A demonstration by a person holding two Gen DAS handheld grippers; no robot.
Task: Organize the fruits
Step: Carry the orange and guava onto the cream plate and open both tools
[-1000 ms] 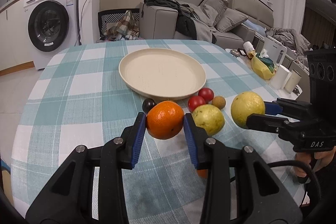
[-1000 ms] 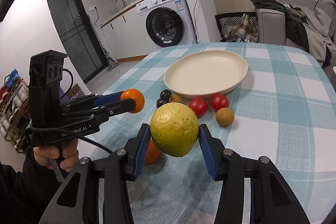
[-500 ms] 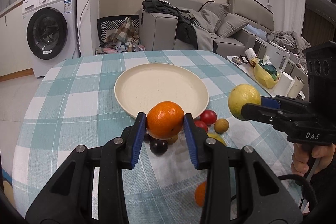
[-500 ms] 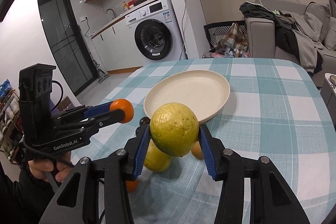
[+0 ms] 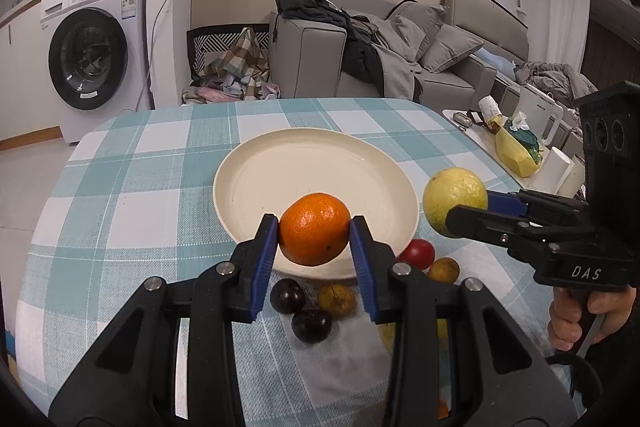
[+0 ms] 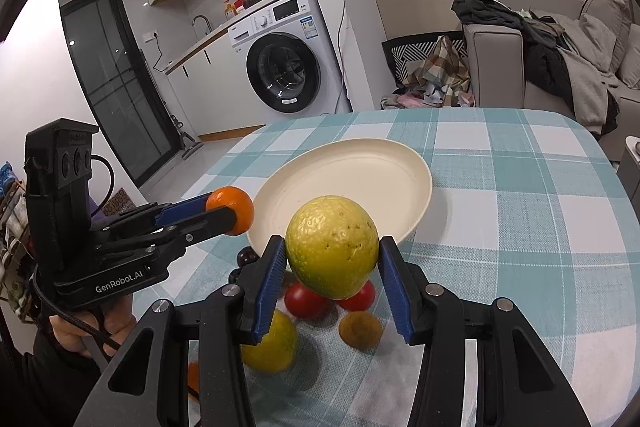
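Orange (image 5: 314, 234) glossy, dimpled; yellow-green citrus (image 6: 332, 247) pitted, oval, both gripped.

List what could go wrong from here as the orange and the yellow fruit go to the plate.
1. Both grippers head for one plate; the left gripper with the orange and the right gripper with the yellow fruit could bump.
2. Both round fruits may roll off the shallow rim.
3. Lowering short could strike the red fruits and dark fruits beside the near rim.

Even indoor light, sharp, fisheye-warped, dark corners.
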